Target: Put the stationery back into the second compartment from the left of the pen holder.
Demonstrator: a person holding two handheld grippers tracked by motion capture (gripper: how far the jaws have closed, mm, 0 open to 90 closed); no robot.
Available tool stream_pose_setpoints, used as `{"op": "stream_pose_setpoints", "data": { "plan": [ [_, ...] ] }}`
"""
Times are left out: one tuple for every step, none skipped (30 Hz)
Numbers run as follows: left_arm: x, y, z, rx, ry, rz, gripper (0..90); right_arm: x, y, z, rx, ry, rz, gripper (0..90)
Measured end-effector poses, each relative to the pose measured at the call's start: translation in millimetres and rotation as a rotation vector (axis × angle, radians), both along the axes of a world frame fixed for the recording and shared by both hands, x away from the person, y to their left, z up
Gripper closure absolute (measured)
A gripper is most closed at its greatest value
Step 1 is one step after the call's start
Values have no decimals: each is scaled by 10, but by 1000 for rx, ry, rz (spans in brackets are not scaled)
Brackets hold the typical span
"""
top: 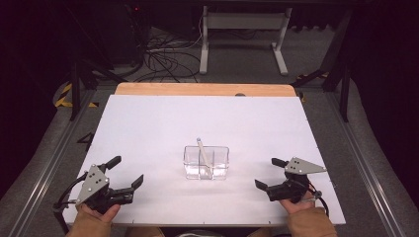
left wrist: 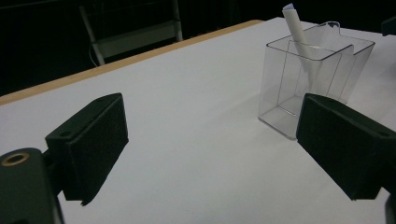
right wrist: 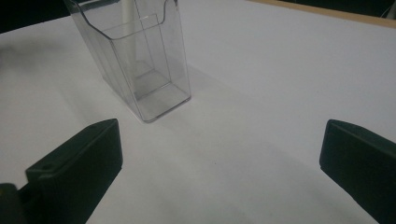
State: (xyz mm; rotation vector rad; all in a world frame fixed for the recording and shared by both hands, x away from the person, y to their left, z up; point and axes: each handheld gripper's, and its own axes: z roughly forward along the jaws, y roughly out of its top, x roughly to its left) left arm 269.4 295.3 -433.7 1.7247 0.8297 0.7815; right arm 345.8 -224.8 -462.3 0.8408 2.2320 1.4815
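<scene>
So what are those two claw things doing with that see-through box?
A person holds a gripper in each hand at a white table. The left gripper and the right gripper are both open and hold nothing. Between them stands a clear plastic box with a divider inside, and a white stick leans in it, poking out the top. Neither gripper touches the box; they sit apart from it on either side.

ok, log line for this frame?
left tool: open, idle | right tool: open, idle | clear holder: mid-table, upright | white pen: inside, leaning
</scene>
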Motion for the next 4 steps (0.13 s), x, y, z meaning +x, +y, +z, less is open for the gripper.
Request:
{"op": "stream_pose_setpoints", "data": {
  "plan": [
    [1, 3, 1, -1, 0, 1, 97, -6, -1, 7, 2, -7, -1, 0],
    [4, 4, -1, -3, -1, 3, 97, -13, 1, 16, 5, -12, -2, 0],
    [10, 9, -3, -1, -1, 0, 97, -17, -1, 24, 3, -22, 1, 0],
    [16, 12, -6, -2, -3, 1, 97, -22, 1, 28, 4, -31, -3, 0]
  ]
}}
